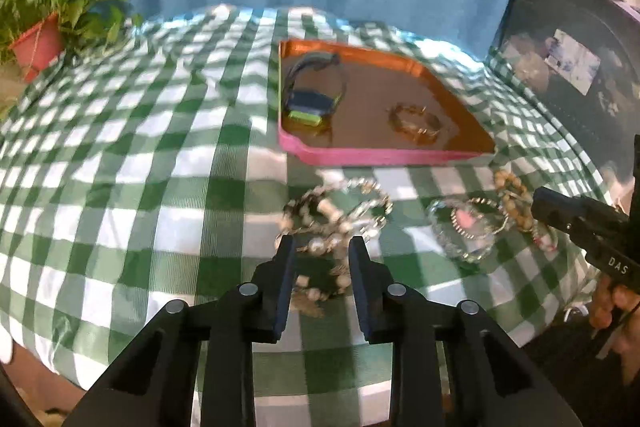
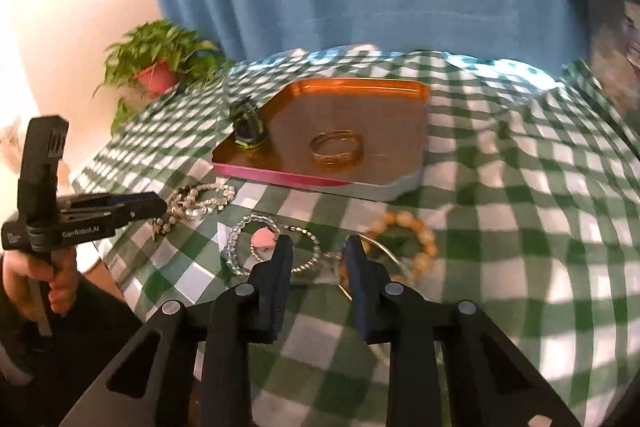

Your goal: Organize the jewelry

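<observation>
Loosely heaped pearl-bead bracelets (image 1: 332, 223), pale, tangled, on checked cloth (image 1: 160, 155)

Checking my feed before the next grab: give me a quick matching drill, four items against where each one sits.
Items:
1. watch
2. gold bangle
3. amber bead bracelet
4. potted plant

Places:
A. far left table edge
B. on the cloth, nearest the right gripper
C. tray, left side
D. tray, middle

Pairs: 1-C, 2-D, 3-B, 4-A

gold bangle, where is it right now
The gold bangle lies flat inside the tray, near its middle in the right wrist view, to the right of the watch at the tray's left edge.
</observation>
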Tool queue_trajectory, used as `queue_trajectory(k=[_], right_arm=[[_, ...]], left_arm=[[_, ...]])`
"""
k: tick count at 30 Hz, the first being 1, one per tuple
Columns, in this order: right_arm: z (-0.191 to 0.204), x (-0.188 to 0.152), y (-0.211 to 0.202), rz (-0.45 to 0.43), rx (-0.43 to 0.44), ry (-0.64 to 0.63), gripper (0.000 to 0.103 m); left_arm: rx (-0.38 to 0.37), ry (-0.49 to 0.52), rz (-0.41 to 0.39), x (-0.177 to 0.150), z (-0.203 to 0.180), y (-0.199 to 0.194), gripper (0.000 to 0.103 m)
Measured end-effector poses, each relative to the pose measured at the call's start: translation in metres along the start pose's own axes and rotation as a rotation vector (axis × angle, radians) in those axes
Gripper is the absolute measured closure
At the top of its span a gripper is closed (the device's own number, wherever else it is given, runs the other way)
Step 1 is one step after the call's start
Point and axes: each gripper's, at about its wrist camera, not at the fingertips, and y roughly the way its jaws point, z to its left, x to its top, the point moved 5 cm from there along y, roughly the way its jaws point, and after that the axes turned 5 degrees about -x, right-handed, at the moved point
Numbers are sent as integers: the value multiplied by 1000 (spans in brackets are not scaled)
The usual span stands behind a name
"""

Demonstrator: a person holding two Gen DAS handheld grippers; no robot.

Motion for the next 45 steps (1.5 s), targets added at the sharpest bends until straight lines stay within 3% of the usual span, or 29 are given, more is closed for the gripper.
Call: queue_trajectory(k=[7, 10, 17, 21, 24, 26, 29, 33, 35, 36, 38, 40, 41, 45], right_arm=[[6, -2, 19, 54, 9, 24, 78], [10, -2, 21, 53, 1, 15, 78], [11, -2, 28, 64, -43, -11, 79], [13, 1, 30, 51, -25, -17, 89], [18, 1, 35, 62, -11, -25, 92], [27, 4, 34, 47, 19, -41, 92], [34, 1, 40, 67, -18, -87, 92], [27, -2, 48, 104, -12, -34, 92], [27, -4, 51, 116, -20, -43, 92], [28, -3, 52, 115, -28, -51, 92], [33, -3, 53, 108, -59, -92, 92], [40, -3, 56, 100, -97, -144, 90], [41, -3, 57, 98, -102, -153, 90], [34, 2, 59, 102, -73, -88, 97]], left_arm=[[51, 14, 41, -3, 12, 10, 72], [21, -25, 40, -4, 16, 5, 70], [49, -34, 28, -5, 26, -5, 68], [41, -42, 50, -7, 33, -2, 67], [76, -66, 13, -5, 40, -10, 67], [54, -80, 12, -4, 42, -12, 67], [96, -99, -20, -4, 49, -19, 67], [47, -142, -38, -4, 57, -24, 67], [97, -125, -16, -8, 60, -20, 67], [167, -105, 19, -12, 64, -13, 67], [184, -78, 21, -13, 63, -12, 67], [187, -45, 32, -13, 58, -12, 76], [193, -6, 31, -12, 53, -12, 96], [147, -12, 38, -7, 50, -12, 95]])
